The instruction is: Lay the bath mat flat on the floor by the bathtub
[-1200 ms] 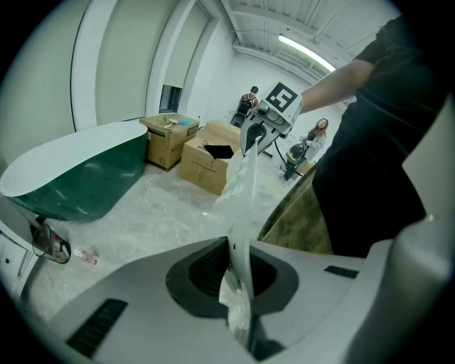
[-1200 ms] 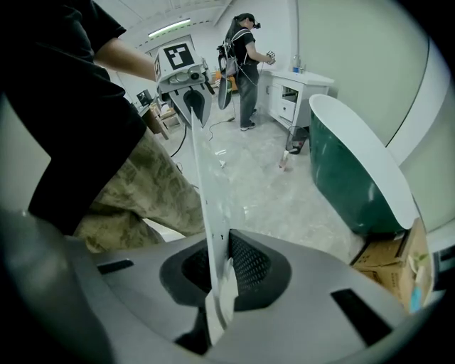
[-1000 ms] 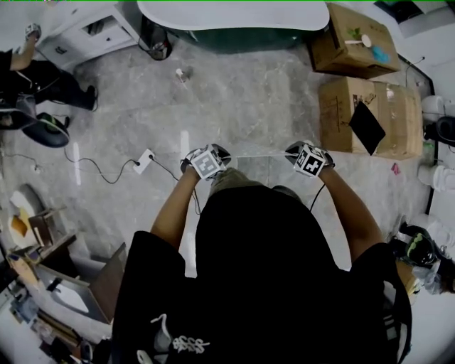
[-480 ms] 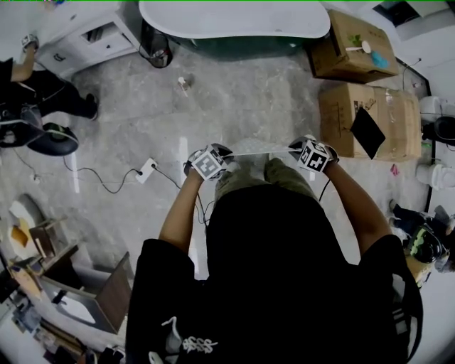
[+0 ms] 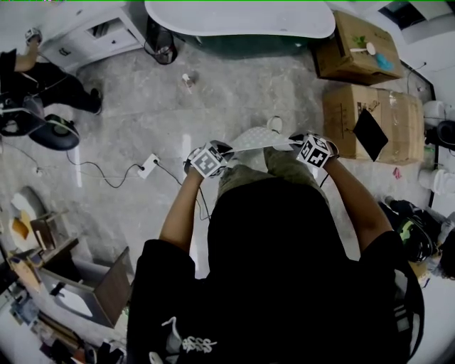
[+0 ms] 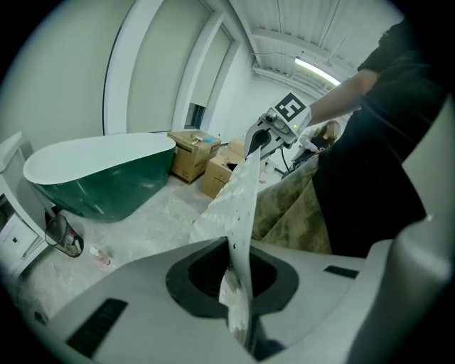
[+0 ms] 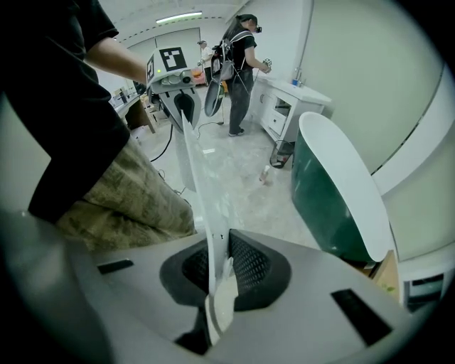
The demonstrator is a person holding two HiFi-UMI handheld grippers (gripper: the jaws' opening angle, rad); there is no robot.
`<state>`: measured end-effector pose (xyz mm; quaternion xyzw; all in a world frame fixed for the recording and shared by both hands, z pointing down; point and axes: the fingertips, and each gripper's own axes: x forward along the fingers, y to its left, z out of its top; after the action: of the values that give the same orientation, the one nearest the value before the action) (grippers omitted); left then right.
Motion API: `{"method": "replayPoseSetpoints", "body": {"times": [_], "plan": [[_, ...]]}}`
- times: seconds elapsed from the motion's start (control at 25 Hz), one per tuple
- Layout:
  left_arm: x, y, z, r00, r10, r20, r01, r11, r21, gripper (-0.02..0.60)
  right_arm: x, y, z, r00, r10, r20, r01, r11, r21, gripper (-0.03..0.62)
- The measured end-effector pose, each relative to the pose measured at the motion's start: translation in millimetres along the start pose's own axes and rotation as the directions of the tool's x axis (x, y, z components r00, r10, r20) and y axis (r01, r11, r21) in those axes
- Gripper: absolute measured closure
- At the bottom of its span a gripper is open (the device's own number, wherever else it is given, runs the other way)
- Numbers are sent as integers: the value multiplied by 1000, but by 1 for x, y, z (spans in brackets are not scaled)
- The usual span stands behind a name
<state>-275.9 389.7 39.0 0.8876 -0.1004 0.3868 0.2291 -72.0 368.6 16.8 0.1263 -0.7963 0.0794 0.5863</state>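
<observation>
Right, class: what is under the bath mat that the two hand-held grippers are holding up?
Grey marbled floor shows around the bath mat, and the person's olive trouser leg sits below its near edge. The floor patch directly below the mat is covered.

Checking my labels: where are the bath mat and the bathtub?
bath mat (image 5: 254,138), head view, the middle of its white raised edge.
bathtub (image 6: 96,190), left gripper view, its green outer wall.

White bath mat (image 5: 254,139), green-and-white bathtub (image 5: 234,18), grey marbled floor (image 5: 227,92).
</observation>
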Motion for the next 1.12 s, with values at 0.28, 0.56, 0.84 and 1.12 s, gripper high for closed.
{"method": "replayPoseSetpoints", "body": {"times": [0.28,0.56,0.84,1.12], "plan": [[9,7,12,1000,9,-25,-10,1000,-27,555,11,-25,-6,1000,14,28,-14,1000,-4,566],[36,24,52,997,0,-72,-5,998,-63,555,20,-75,-32,996,39,81,-41,999,22,566],[78,70,107,993,-13,-120,6,999,-54,555,28,-150,-61,992,52,112,-62,994,85,566],[119,104,172,988,-26,-155,17,998,-59,555,25,-217,-104,989,59,136,-79,986,146,566]]}}
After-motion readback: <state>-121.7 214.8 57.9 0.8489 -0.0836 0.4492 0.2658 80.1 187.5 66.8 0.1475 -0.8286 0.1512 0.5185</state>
